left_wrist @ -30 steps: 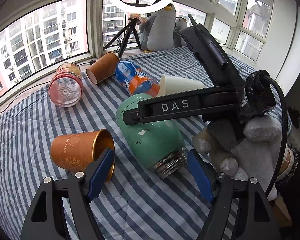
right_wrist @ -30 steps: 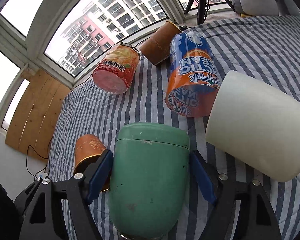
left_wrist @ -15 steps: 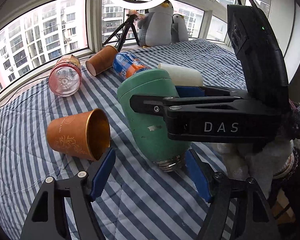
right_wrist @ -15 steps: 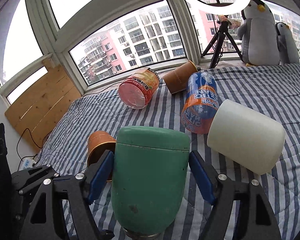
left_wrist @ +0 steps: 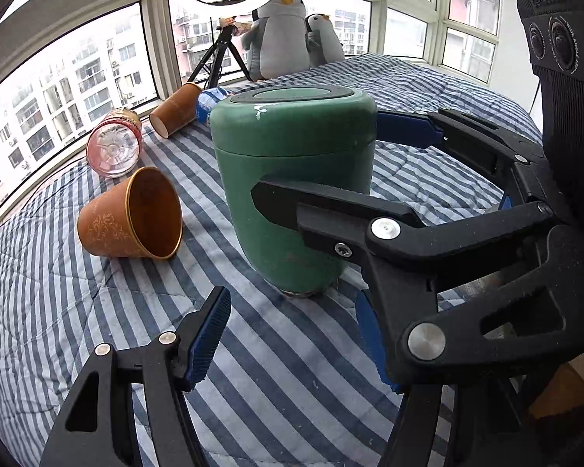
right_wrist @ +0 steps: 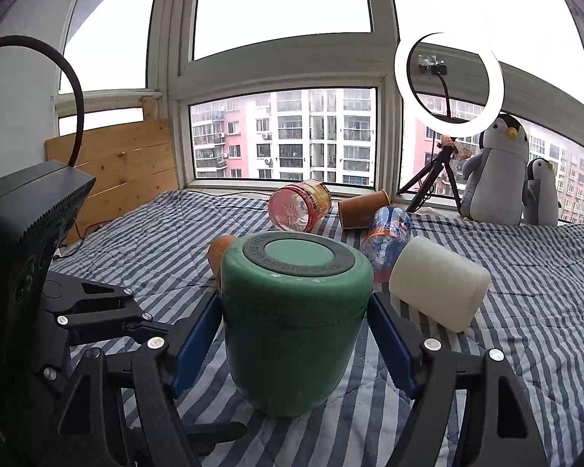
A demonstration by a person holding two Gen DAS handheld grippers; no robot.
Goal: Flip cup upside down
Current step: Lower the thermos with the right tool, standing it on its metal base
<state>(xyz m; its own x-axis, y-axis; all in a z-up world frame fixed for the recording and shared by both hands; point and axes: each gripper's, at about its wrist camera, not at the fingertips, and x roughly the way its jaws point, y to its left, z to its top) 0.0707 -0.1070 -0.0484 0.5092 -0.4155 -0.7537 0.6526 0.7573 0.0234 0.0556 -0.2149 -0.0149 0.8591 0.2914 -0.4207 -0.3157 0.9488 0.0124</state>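
Observation:
A green insulated cup [left_wrist: 292, 171] stands upside down on the striped blanket [left_wrist: 284, 381], base up and threaded mouth on the cloth. It also shows in the right wrist view [right_wrist: 292, 323]. My right gripper [right_wrist: 292, 342] is shut on its sides, blue pads against both flanks; in the left wrist view its black fingers [left_wrist: 331, 210] wrap the cup. My left gripper [left_wrist: 288, 346] is open and empty, just in front of the cup's mouth end.
An orange paper cup [left_wrist: 132, 214] lies on its side to the left. A red-labelled bottle [left_wrist: 115, 144], another brown cup [left_wrist: 177, 114], a blue-orange bottle [right_wrist: 385, 237] and a white cup [right_wrist: 440, 288] lie behind. Penguin toys [right_wrist: 498, 171] and a ring light [right_wrist: 447, 81] stand by the window.
The right gripper has turned the green cup from lying on its side to standing mouth-down on the blanket. The left gripper stayed open close by.

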